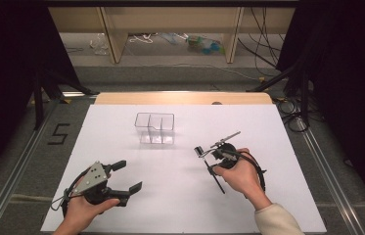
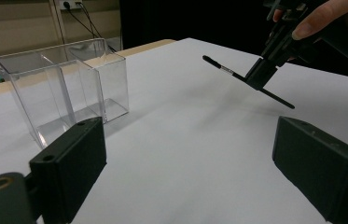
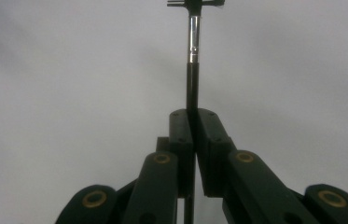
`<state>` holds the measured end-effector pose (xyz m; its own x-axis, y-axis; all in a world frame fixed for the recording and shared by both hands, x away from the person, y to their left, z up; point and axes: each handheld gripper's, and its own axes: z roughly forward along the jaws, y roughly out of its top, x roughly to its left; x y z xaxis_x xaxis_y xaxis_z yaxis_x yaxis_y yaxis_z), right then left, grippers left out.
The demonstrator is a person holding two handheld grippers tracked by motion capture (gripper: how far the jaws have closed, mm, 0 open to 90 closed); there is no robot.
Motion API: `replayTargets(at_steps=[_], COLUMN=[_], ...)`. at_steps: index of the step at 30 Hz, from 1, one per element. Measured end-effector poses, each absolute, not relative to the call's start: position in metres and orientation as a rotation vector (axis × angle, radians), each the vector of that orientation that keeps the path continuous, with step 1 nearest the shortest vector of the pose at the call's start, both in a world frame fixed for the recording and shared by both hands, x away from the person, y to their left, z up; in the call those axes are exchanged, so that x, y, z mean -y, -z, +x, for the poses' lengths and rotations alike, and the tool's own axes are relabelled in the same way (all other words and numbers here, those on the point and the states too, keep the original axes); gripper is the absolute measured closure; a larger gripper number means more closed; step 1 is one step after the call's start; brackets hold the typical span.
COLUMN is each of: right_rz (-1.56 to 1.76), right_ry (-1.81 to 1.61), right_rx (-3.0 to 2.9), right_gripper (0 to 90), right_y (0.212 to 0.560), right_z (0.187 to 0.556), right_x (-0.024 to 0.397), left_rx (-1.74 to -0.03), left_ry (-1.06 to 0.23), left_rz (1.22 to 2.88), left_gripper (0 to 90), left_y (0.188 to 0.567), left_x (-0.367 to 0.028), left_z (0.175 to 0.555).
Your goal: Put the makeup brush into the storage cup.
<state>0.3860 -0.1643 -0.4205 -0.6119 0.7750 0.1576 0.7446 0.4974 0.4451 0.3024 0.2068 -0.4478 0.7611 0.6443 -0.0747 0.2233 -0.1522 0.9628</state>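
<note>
A thin black stick (image 1: 219, 184) with a silver band (image 3: 193, 42) is clamped between the jaws of my right gripper (image 1: 213, 168), held a little above the white table sheet at centre right. In the right gripper view the stick (image 3: 192, 81) runs straight up out of the shut jaws of my right gripper (image 3: 192, 114). A clear plastic box (image 1: 154, 128) with dividers stands at the sheet's middle back, apart from both grippers. My left gripper (image 1: 127, 177) rests at the front left, jaws wide apart with nothing between them. The left gripper view shows the box (image 2: 64, 88) and the stick (image 2: 223, 68).
The white sheet (image 1: 185, 196) covers the table, with a wooden edge (image 1: 182, 98) at the back. Dark stands and cables sit on the floor on both sides. A "5" mark (image 1: 58, 133) is on the floor at left.
</note>
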Motion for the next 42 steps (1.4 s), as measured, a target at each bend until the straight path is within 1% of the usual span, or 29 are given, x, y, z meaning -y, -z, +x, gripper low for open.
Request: replayTargets(at_steps=[5,6,8,17,25,42], right_rz=[1.303,1.291,1.275,1.211,1.218,1.1], right_ry=[-0.814,-0.822,-0.839,-0.94,-0.958,-1.065], right_rx=[-2.656,-2.654,-2.647,-2.614,-2.602,-2.597], right_gripper=[85.9,85.9,85.9,85.9,85.9,85.8], right_y=[0.422,0.422,0.421,0.421,0.423,0.423], right_z=[0.384,0.384,0.384,0.381,0.379,0.375], right_x=[0.166,0.166,0.167,0.165,0.168,0.167], left_rx=[-0.689,-0.667,-0.689,-0.687,-0.688,-0.687], left_ry=[-0.424,-0.423,-0.423,-0.424,-0.423,-0.423], left_rz=[1.723,1.722,1.723,1.724,1.724,1.723], left_gripper=[10.0,10.1,10.2,10.9,11.5,12.5], left_y=[0.448,0.448,0.448,0.448,0.448,0.448], left_x=[-0.207,-0.207,-0.207,-0.207,-0.207,-0.207], left_z=[0.303,0.304,0.303,0.303,0.303,0.303])
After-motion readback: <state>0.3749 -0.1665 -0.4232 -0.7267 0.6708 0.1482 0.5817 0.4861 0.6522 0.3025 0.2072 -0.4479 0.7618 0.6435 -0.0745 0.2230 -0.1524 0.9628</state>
